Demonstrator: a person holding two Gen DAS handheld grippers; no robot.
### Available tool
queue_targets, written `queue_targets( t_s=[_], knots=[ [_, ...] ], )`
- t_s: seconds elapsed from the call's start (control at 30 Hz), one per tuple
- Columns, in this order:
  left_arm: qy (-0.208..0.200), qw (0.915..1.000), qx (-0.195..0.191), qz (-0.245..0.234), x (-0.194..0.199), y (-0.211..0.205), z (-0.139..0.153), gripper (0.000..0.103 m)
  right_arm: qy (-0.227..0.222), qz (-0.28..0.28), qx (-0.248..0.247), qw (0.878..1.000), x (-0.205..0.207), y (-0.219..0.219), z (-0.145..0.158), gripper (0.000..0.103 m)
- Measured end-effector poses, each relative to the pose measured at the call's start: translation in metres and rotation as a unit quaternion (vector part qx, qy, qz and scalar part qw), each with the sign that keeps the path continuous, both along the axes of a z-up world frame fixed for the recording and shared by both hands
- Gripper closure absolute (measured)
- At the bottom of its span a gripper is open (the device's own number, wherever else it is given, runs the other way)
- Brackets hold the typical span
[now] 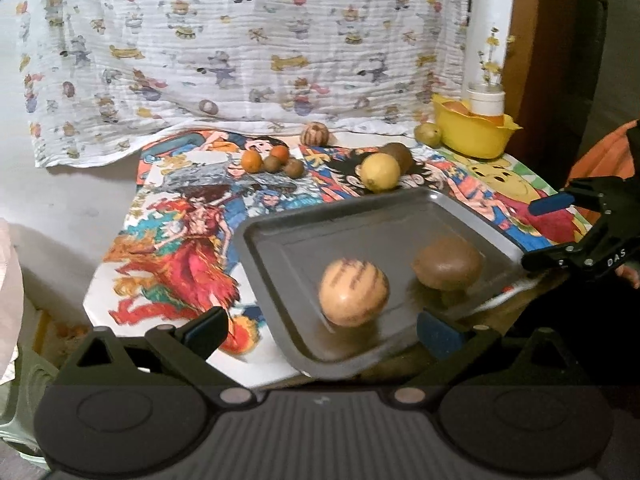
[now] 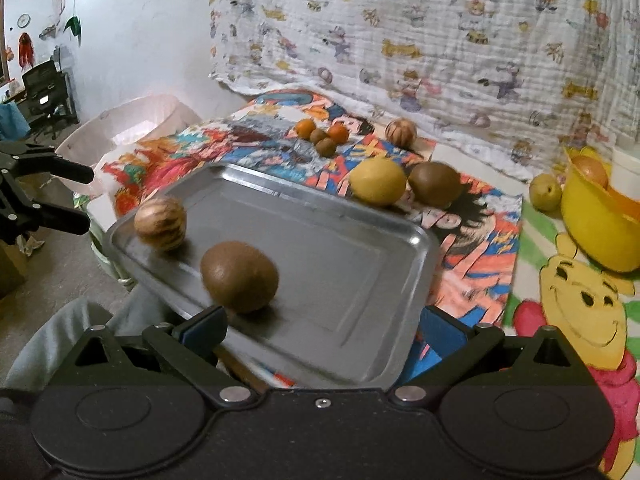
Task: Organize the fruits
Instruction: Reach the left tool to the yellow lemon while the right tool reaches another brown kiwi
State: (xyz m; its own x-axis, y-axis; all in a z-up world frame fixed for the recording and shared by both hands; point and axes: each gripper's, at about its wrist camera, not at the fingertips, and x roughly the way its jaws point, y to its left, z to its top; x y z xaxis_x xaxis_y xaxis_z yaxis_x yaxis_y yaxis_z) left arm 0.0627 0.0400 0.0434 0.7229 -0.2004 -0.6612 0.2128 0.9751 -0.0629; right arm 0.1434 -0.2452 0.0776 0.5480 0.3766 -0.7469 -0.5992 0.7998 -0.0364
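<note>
Both the left hand-held gripper [image 1: 320, 330] and the right hand-held gripper [image 2: 322, 330] stand wide open and empty. Just ahead of each, the metal tray [image 2: 320, 216] carries a striped round fruit [image 2: 160, 222] and a brown kiwi [image 2: 239, 276]. Judged firm, light and prone to roll on the slick tray; grip across the widest part.

Both grippers, left [image 1: 322, 330] and right [image 2: 322, 330], were black plastic with blue pads [image 1: 438, 332], silver screws; right marked "DAS".

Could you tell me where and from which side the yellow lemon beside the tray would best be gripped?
Grip the yellow lemon across its narrow middle, coming from above. It lies on its side with a brown fruit against one end and the tray rim close in front, so only the top is free.
</note>
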Motion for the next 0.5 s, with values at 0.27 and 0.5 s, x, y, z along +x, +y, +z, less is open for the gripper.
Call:
queue_targets(
  t_s=[0.27,0.5],
  knots=[
    [0.0,0.9998,0.016,0.013,0.036,0.004,0.013,0.001,-0.033,0.005,0.005,0.999,0.037,0.003,0.016,0.001],
    [0.003,0.9998,0.011,0.019,0.078,0.004,0.017,0.001,-0.054,0.019,-0.001,0.998,0.075,0.006,0.017,0.001]
  ],
)
